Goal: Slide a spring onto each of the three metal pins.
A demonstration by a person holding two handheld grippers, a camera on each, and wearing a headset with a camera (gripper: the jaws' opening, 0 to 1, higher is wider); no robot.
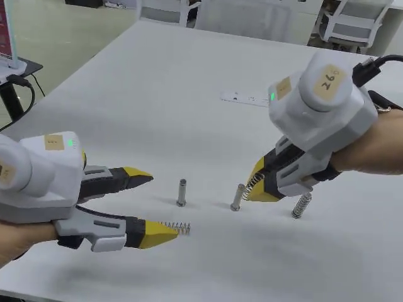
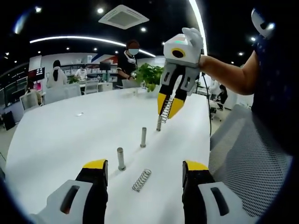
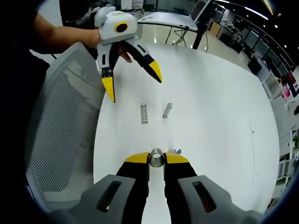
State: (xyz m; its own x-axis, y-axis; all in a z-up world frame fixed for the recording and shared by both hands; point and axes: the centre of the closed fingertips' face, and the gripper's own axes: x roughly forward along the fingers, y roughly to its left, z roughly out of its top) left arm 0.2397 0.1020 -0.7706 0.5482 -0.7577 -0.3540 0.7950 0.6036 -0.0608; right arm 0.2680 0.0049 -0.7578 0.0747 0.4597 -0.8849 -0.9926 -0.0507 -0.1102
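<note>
**Right gripper (image 1: 255, 185) clamped on the held spring (image 3: 157, 158), closing in on the middle pin (image 1: 237, 197).**
In the head view the pin's top sits just at 8 o'clock of the coil's lower end. My judgement is to stand the coil upright, centre its bore over the tip, lower it, and only then ease the jaws. At 3 o'clock stands the sprung pin (image 1: 302, 205), already done. The left gripper (image 1: 146, 203) gapes wide and holds nothing. The loose spring (image 1: 178, 228) lies by its lower tip, with the bare pin (image 1: 182, 192) at 12 o'clock of it.
</note>
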